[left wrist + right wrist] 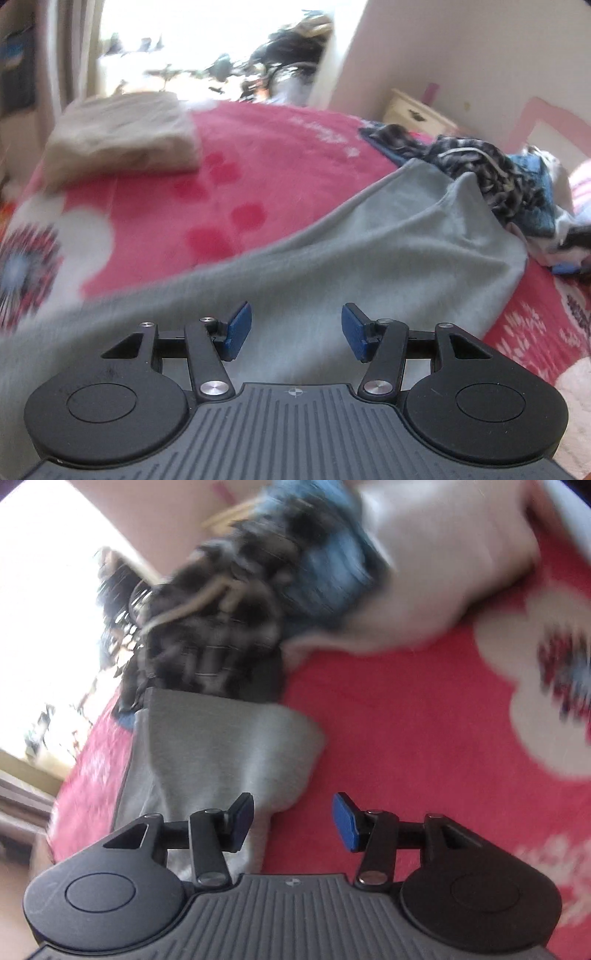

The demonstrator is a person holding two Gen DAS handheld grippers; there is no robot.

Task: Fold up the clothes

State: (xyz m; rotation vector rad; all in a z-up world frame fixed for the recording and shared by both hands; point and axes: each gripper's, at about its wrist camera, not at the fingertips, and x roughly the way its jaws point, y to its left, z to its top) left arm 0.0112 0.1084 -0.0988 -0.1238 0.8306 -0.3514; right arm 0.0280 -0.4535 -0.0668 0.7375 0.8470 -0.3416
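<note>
A light grey garment [332, 251] lies spread across the pink bedspread [258, 155]. My left gripper [296, 330] is open just above the grey cloth, holding nothing. In the right wrist view the grey garment [221, 746] runs away from me as a folded strip. My right gripper [293, 821] is open over its near right edge, left finger over the cloth, right finger over the pink bedspread [406, 720]. A folded beige garment [122, 136] sits at the far left of the bed.
A heap of unfolded clothes, dark patterned [491, 166] and blue, lies at the far right of the bed; it shows in the right wrist view [207, 638] beside a white garment [424, 572]. A cream nightstand [417, 110] stands by the wall. Both views are motion-blurred.
</note>
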